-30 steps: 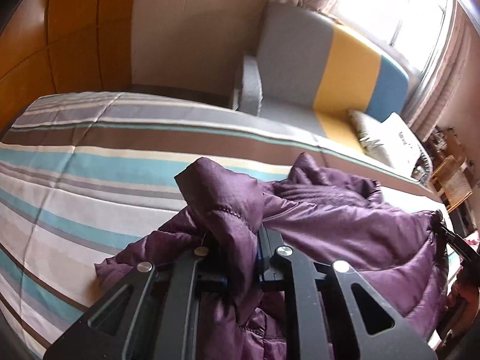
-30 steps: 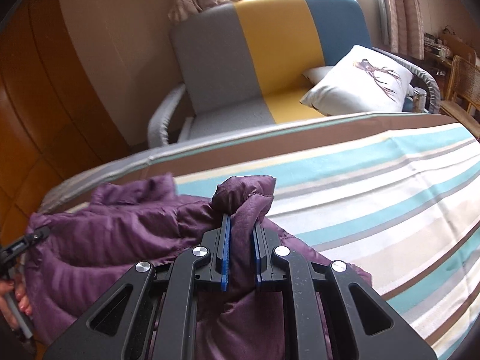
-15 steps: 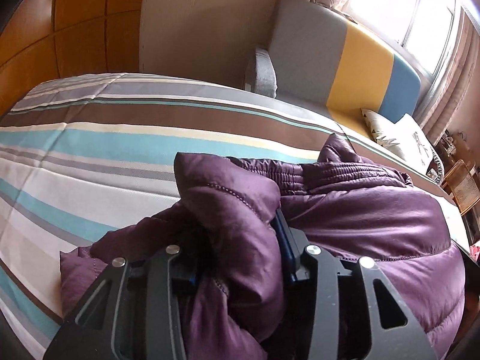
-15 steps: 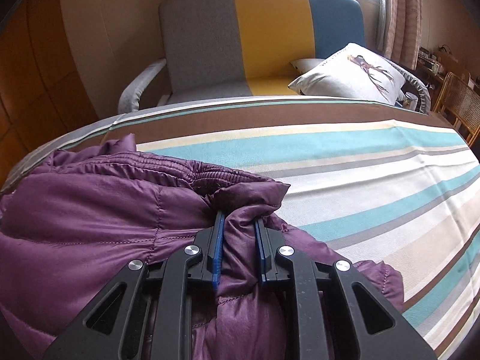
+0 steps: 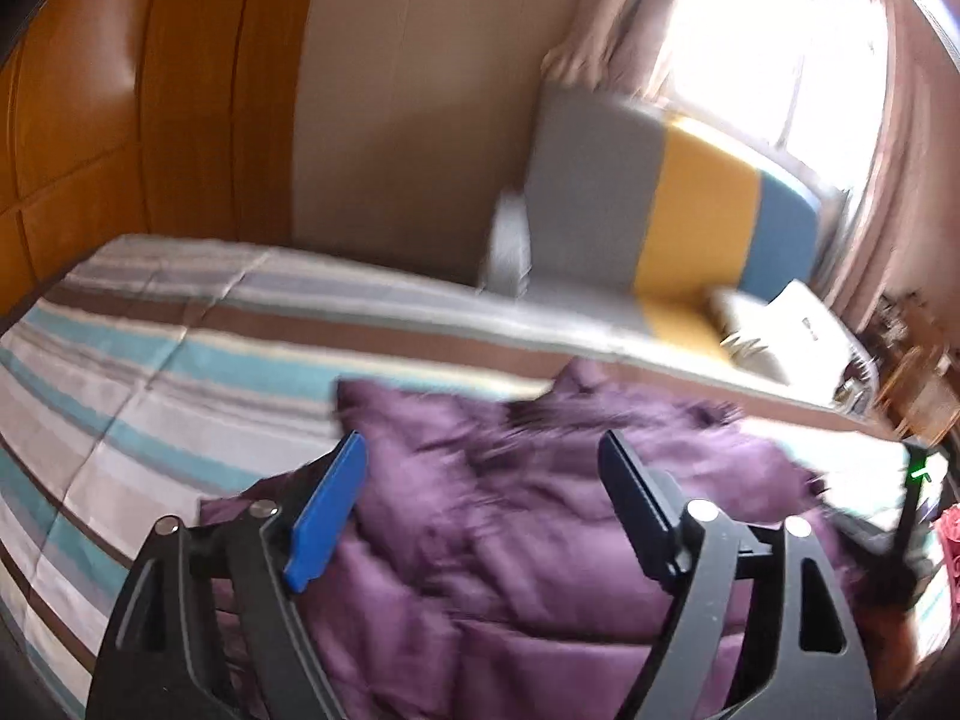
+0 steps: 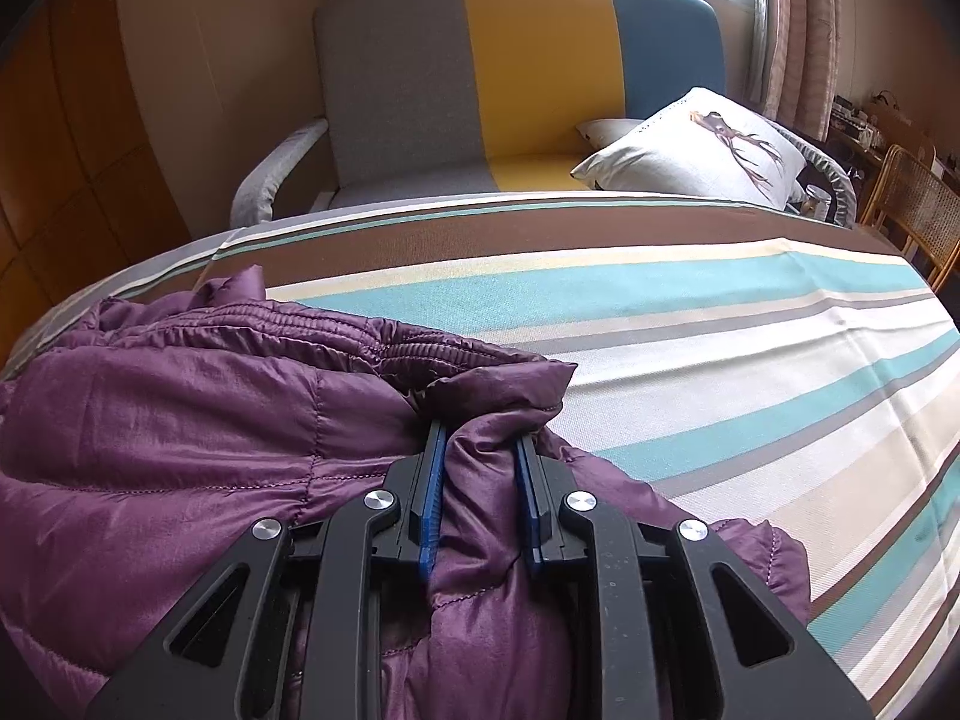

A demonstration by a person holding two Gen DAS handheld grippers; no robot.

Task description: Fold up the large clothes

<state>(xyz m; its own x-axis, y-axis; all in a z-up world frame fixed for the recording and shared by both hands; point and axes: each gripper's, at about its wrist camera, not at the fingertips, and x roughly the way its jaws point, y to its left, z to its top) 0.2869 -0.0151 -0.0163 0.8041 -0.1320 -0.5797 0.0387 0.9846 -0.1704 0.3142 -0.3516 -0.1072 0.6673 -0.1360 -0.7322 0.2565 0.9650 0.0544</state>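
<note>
A purple quilted jacket (image 6: 180,444) lies folded on the striped bedspread (image 6: 720,324). My right gripper (image 6: 480,438) is shut on a fold of the jacket at its right edge, low on the bed. In the blurred left wrist view my left gripper (image 5: 483,450) is open, its jaws wide apart and empty, just above the jacket (image 5: 510,528). The bedspread (image 5: 150,360) shows to the left of it.
A grey, yellow and blue sofa (image 6: 516,72) stands past the bed's far edge, with a white printed cushion (image 6: 696,150) on it. Orange wooden panels (image 5: 120,120) are at the left. A wicker chair (image 6: 918,210) stands at the far right.
My left gripper has opened and let go of the jacket fold, then pulled up and back. My right gripper has kept its grip and lowered the jacket flat onto the bed.
</note>
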